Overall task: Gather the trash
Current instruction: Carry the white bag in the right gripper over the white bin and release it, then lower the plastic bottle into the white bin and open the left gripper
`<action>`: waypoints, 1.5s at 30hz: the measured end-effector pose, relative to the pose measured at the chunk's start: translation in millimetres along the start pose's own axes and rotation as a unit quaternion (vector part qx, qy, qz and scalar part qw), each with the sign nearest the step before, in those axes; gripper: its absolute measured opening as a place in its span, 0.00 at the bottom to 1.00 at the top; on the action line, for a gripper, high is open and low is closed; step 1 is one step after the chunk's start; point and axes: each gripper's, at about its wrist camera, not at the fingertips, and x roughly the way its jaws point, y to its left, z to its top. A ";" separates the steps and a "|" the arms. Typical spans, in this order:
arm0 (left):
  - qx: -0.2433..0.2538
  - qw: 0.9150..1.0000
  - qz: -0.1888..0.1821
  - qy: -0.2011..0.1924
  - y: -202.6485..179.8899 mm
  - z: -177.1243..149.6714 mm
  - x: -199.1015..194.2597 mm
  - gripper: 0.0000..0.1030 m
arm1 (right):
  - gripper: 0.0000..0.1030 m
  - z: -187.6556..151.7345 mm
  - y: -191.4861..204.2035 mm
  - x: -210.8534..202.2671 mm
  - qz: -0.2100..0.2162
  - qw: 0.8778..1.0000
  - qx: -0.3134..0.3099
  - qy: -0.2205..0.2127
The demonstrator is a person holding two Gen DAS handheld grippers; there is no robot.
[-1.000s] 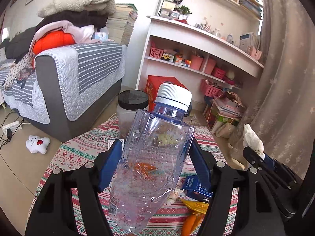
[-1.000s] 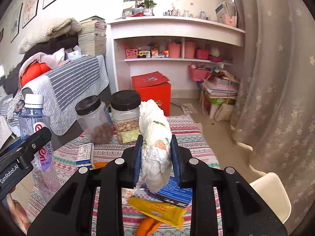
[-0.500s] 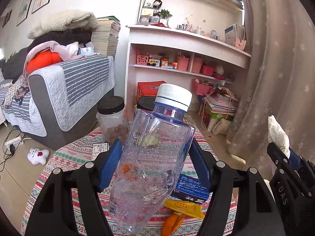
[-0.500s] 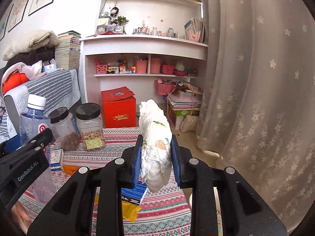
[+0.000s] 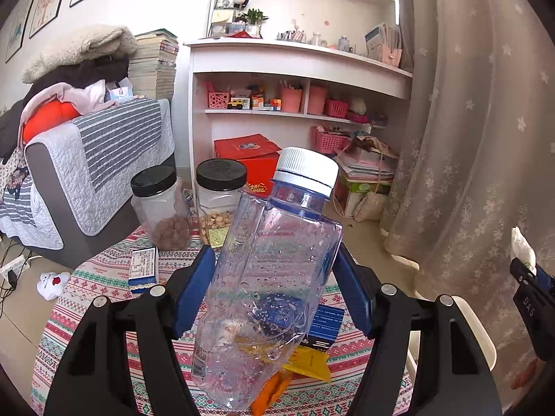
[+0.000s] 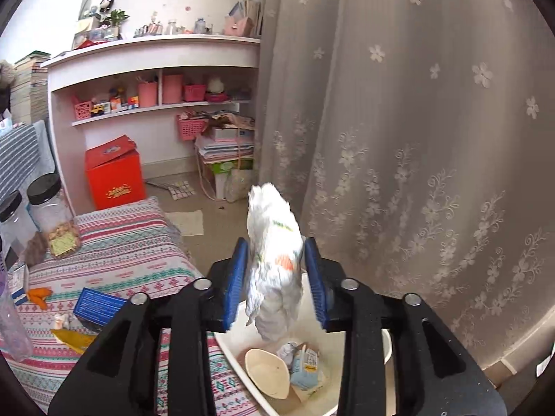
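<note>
right gripper [image 6: 275, 293] is pinching the crumpled wrapper [image 6: 274, 263] right above the bin [image 6: 239, 353], left gripper [image 5: 274, 287] squeezes the bottle [image 5: 267, 277] over the worktop [image 5: 104, 277], and letting go off-center could bounce trash off the rim

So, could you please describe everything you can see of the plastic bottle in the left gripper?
The plastic bottle is clear with a bluish tint, squarish shoulders and a ribbed white screw cap, closed. Droplets cling inside; it looks nearly empty. Its lower body is dented, with a small label strip low on one side. It tilts cap-up to the right, clamped between the left gripper's blue pads, above the patterned tablecloth.
</note>
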 end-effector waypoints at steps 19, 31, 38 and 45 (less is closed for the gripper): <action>0.056 0.976 -0.192 0.086 -160.8 -24.0 20.4 0.66 | 0.93 27.1 -127.2 -15.1 -0.091 0.976 0.183 -0.072; 0.060 0.932 -0.306 0.185 -252.6 -44.5 41.1 0.78 | 0.93 29.5 -176.2 -21.2 -0.116 0.957 0.250 -0.092; 0.056 0.941 -0.277 0.189 -217.3 -35.7 45.4 0.88 | 0.93 32.6 -154.7 -19.2 -0.096 0.963 0.237 -0.088; 0.071 0.970 -0.178 0.148 -147.4 -11.1 55.1 0.91 | 0.93 34.7 -85.8 -10.7 -0.057 0.984 0.154 -0.065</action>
